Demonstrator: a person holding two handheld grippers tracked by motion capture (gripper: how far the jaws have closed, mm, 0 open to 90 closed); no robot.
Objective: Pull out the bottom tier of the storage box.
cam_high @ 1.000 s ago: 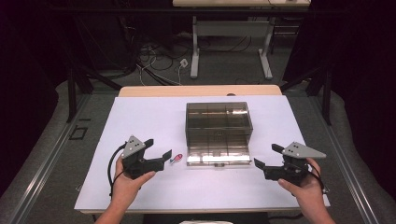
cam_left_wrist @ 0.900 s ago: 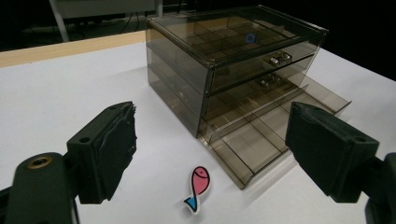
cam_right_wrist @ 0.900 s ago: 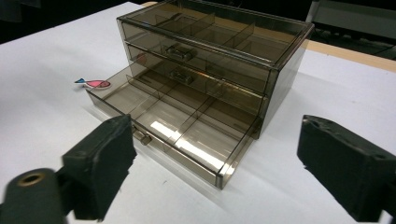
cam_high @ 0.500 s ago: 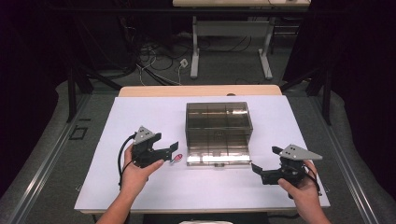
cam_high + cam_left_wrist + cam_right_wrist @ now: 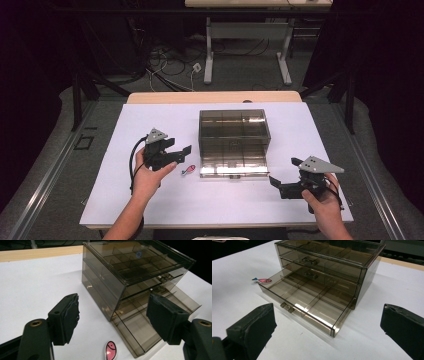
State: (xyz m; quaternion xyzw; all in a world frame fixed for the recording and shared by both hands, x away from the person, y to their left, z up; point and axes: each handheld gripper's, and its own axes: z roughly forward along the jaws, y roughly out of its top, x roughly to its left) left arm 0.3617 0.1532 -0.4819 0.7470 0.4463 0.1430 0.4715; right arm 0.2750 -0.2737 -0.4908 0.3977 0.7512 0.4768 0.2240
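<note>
The white table top carries, at its centre, a smoke-tinted clear plastic chest of three drawers. Its bottom drawer is pulled out toward six o'clock, divided into empty compartments, with a small knob on its front.

The left gripper hovers at nine o'clock from the chest, pointing toward it. Its jaws have just been closing yet are spread, with nothing between them. The right gripper hangs at four o'clock from the chest, its jaws stretched as wide as they go and empty.

Smallest is a flat pink fish-shaped charm with a blue tail. It lies on the table just beside the open drawer's left front corner, at five o'clock from the left gripper; in the left gripper view the charm sits below and between the jaws.

The charm looks light, thin and stiff, probably slick on this smooth surface. Lying flat, it offers little to grab, so pinching its two long edges across the narrow body, pads low to the table, seems best. A careless squeeze could flick it away.
</note>
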